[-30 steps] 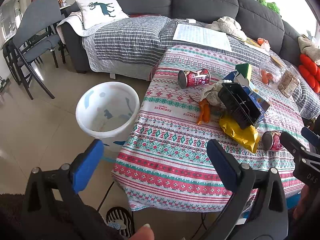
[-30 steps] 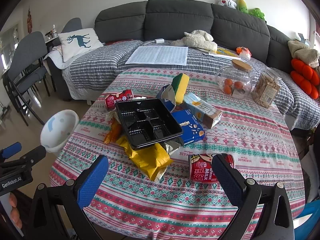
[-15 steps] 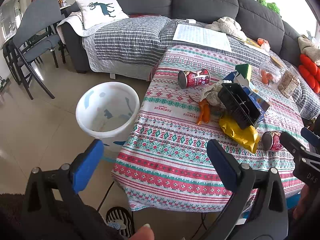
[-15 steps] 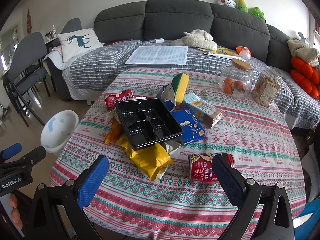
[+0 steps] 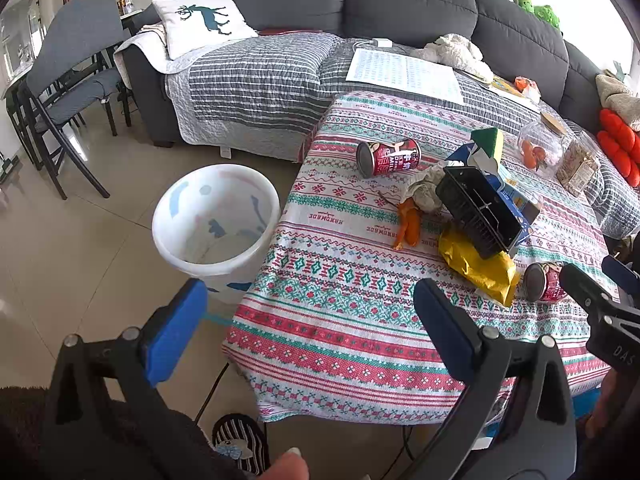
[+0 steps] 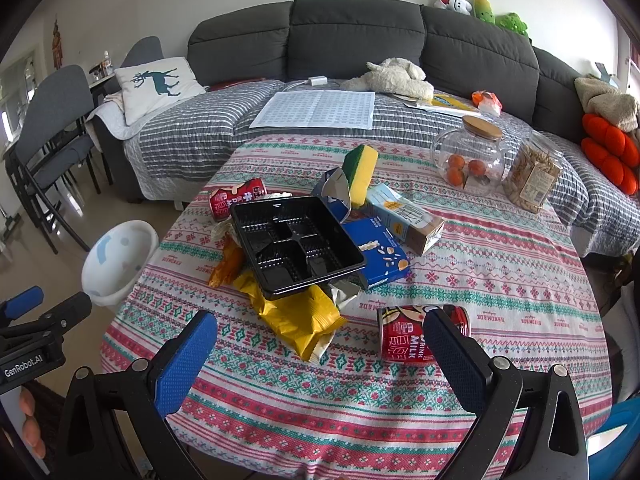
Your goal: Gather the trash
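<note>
Trash lies on the patterned tablecloth: a black plastic tray, a yellow bag, a blue box, a carton, an orange wrapper and two red cans, one near, one far. A white bin stands on the floor left of the table. My left gripper is open and empty above the table's near left edge. My right gripper is open and empty, low over the near edge, its right finger in front of the near can.
A green-yellow sponge, a glass jar of oranges and a snack jar stand further back. A grey sofa with a striped cover runs behind. Folding chairs stand at the far left.
</note>
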`<state>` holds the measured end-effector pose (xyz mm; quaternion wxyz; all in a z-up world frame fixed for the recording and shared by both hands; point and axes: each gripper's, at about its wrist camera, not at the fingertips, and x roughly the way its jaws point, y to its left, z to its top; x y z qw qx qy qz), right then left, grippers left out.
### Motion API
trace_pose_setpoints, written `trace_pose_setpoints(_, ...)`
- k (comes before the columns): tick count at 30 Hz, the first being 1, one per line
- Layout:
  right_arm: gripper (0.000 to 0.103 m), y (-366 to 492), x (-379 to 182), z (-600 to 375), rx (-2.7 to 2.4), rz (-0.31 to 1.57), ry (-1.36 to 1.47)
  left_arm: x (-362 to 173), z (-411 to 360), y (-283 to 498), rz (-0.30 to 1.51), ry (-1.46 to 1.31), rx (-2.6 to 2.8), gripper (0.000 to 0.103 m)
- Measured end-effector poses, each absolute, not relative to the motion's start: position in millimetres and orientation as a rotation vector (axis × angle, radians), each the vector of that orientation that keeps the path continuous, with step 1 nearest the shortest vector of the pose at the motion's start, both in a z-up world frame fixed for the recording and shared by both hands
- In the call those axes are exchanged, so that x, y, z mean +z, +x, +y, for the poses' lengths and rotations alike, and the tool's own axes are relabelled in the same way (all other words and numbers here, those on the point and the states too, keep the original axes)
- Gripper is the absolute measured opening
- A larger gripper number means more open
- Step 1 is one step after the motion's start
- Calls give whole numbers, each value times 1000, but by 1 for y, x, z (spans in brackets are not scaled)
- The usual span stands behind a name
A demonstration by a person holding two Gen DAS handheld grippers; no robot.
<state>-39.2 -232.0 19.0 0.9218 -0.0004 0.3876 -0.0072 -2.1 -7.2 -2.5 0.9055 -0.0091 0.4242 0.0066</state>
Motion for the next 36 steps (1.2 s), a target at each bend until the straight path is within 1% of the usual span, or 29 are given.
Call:
trace_pose_setpoints(11,103,-41,18,-232,-16,796,-5,-2,-5,-2,872,-24,20,102)
trace_pose_setpoints(17,103,-38,27,-236,-7,809,4,2,-2,2,864,-38,25,102)
trace_pose_setpoints(25,103,4,51,-274,-96,892,61,11,-17,48,925,60,-33,102)
trace_pose_setpoints(28,103,26,54,-297,-126,929,94,9,-31,76,998,90,-96,102)
trace_pose_setpoints(32,103,41,38,-328,-175,950,138,1,-49,98,1050,47,-175,102)
trace_pose_setpoints(35,103,46,11,-353,-183,1034,187,-10,-63,109,1089,-9,-229,102)
trace_pose_setpoints(36,103,47,3,-360,-189,1065,197,-14,-68,112,1111,-29,-250,100)
